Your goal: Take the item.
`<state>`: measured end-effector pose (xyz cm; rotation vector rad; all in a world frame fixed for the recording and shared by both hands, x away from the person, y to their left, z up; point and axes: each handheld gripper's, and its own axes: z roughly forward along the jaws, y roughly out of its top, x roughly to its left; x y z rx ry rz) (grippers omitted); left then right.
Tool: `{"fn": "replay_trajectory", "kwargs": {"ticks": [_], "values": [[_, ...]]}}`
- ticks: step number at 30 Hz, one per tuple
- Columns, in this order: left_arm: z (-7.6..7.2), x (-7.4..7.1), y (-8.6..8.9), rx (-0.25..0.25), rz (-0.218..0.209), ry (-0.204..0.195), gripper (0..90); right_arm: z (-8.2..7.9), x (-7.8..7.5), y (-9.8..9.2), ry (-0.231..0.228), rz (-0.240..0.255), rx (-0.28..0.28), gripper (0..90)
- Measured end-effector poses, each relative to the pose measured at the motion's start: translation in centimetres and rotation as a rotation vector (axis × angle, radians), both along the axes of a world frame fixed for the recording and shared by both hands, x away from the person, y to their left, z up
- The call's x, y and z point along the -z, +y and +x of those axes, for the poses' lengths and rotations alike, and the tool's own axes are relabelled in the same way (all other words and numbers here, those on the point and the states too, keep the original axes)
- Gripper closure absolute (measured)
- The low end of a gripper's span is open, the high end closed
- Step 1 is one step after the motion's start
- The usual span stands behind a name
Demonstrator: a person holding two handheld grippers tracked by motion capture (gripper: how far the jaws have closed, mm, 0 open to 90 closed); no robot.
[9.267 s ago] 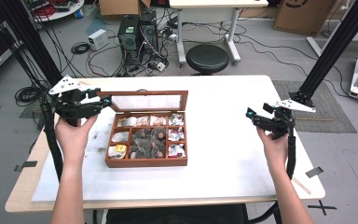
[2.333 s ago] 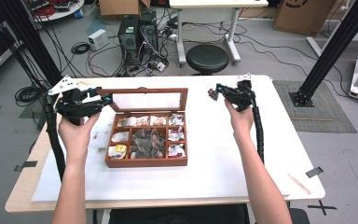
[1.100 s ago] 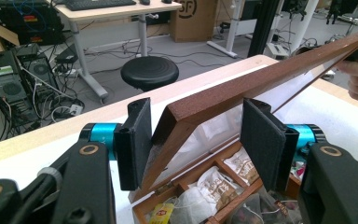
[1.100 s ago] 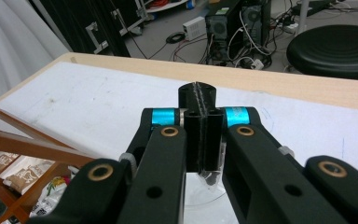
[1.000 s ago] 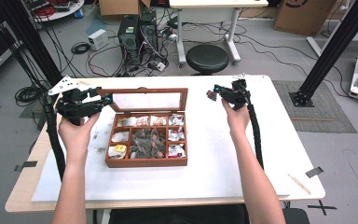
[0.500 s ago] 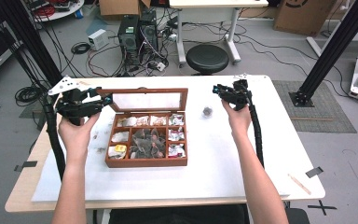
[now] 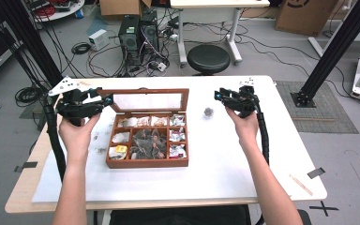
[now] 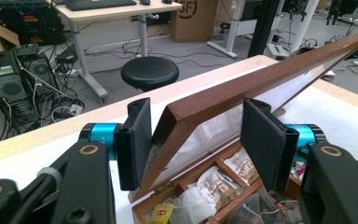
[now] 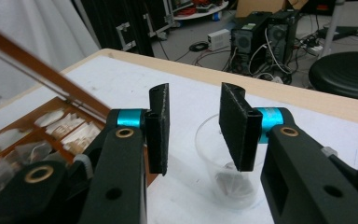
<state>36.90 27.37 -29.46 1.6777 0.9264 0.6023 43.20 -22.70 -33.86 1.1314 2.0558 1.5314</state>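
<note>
Teabag down: a dark teabag (image 9: 230, 179) now sits inside the clear plastic cup (image 7: 209, 112), at three o'clock of the compartmented wooden tea box (image 7: 147, 161). Right gripper (image 9: 193, 126), jaws parted, hovers empty above it; left gripper (image 8: 193, 137) straddles the raised glass-paned lid (image 8: 261, 81), whether clamped, cannot tell.

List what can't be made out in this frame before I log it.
- Left tongs: the lid corner sits between the pads; left gripper view doesn't settle whether they clamp it.
- Clear cup: right gripper view; the right tongs cover part of the rim, and the dark item inside is blurred.
- Cup from above: too small to read.
- Packet labels in the wooden box: too small.
</note>
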Motion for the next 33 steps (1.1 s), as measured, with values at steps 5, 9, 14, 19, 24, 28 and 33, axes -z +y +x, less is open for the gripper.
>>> {"fn": "replay_trajectory", "kwargs": {"ticks": [5,9,14,19,24,28,33], "values": [[0.0,0.0,0.0,-0.003,-0.003,0.001,43.9,-1.4,-0.1,-0.5,-0.004,-0.009,-0.019,60.8],[0.1,0.0,0.0,-0.003,-0.005,-0.002,43.9,-3.5,-0.2,-1.1,-0.039,0.005,-0.043,60.6],[0.1,0.0,0.0,-0.004,-0.009,-0.003,43.9,-4.9,0.0,-1.4,-0.052,0.009,-0.059,59.5],[0.2,0.1,0.0,-0.002,-0.012,-0.004,43.8,-6.1,0.2,-1.7,-0.057,0.006,-0.063,57.8],[0.2,0.1,0.0,0.0,-0.013,-0.003,43.8,-7.0,0.6,-2.2,-0.056,-0.001,-0.058,57.0],[0.1,0.1,0.0,-0.002,-0.014,-0.002,43.8,-7.5,1.0,-2.5,-0.049,-0.009,-0.057,54.2],[0.2,0.1,0.0,-0.002,-0.016,-0.003,43.7,-8.4,1.2,-2.8,-0.049,-0.014,-0.067,50.2]]}}
